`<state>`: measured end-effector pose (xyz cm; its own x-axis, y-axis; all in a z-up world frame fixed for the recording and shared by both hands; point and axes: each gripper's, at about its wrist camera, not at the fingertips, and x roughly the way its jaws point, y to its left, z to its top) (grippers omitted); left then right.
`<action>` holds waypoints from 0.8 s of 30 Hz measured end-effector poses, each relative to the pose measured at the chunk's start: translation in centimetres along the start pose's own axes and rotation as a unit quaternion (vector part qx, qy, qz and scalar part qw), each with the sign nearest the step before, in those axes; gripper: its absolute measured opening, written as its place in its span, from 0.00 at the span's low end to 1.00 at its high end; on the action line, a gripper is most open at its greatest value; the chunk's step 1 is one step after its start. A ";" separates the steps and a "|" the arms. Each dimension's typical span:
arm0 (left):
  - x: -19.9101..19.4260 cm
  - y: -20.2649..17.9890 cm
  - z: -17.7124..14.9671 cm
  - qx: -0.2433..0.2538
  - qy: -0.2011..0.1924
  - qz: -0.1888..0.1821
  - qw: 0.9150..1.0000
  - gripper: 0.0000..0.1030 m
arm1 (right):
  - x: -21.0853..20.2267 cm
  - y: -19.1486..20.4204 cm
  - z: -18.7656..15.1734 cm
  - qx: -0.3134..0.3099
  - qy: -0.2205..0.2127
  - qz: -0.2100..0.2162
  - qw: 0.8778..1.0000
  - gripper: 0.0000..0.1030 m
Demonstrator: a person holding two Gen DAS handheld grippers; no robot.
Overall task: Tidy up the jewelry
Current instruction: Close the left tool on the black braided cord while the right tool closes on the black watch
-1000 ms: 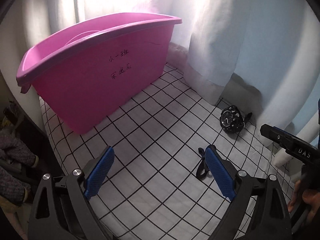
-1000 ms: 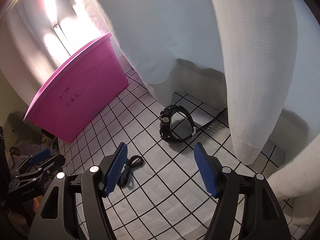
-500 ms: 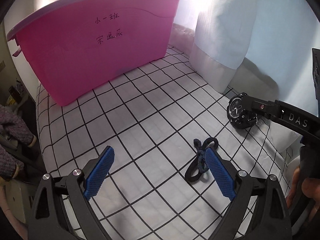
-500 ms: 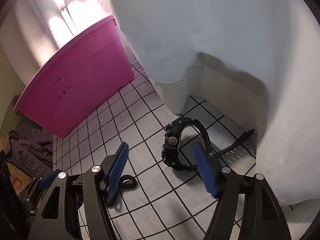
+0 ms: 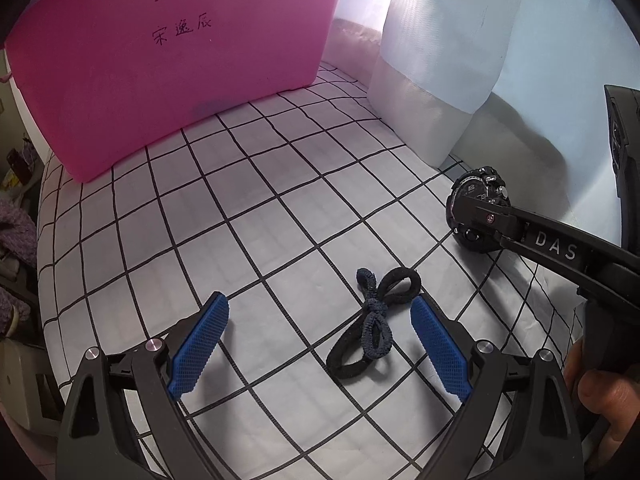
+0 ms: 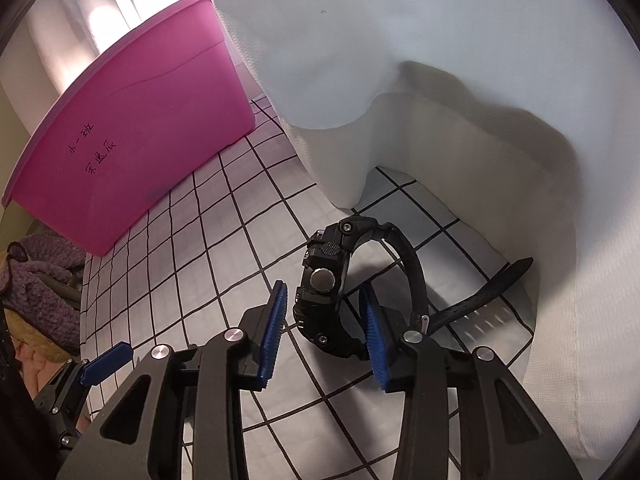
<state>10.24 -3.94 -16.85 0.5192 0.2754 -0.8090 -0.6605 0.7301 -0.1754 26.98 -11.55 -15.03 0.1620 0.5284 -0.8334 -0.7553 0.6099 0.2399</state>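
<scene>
a: your right gripper (image 6: 322, 322) is closing its jaws around the black watch (image 6: 324, 280), case between the pads, not yet pinched as far as i can tell.

b: and your left gripper (image 5: 320, 344) stands wide apart over the knotted hair ties (image 5: 374, 322), holding nothing.

a: both pieces lie on the checked cloth (image 5: 248, 208), well apart from the pink bin (image 5: 160, 60).

b: so nothing looks sorted yet; you've got both pickups and both drops left, i'd say.
</scene>
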 end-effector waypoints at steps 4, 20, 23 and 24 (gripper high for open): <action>0.9 -0.3 0.1 -0.004 0.006 0.002 1.000 0.88 | 1.1 -0.3 0.0 -0.002 0.011 -0.002 1.000 0.36; 0.7 -3.2 -1.3 0.078 -0.037 0.025 0.996 0.39 | 0.6 -0.4 -0.8 -0.003 -0.018 0.000 1.000 0.33; 0.3 -2.6 -1.5 0.078 -0.041 0.013 0.996 0.13 | 0.3 0.0 -1.1 -0.007 -0.023 0.002 1.000 0.27; 0.2 -2.4 -1.6 0.074 -0.040 0.008 0.996 0.12 | 0.3 0.1 -1.1 -0.010 -0.023 -0.001 1.000 0.26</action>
<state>11.05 -6.59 -17.45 0.5555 0.3324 -0.7622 -0.5841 0.8084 -0.0731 26.23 -11.97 -15.77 0.1925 0.5545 -0.8096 -0.7677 0.5990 0.2277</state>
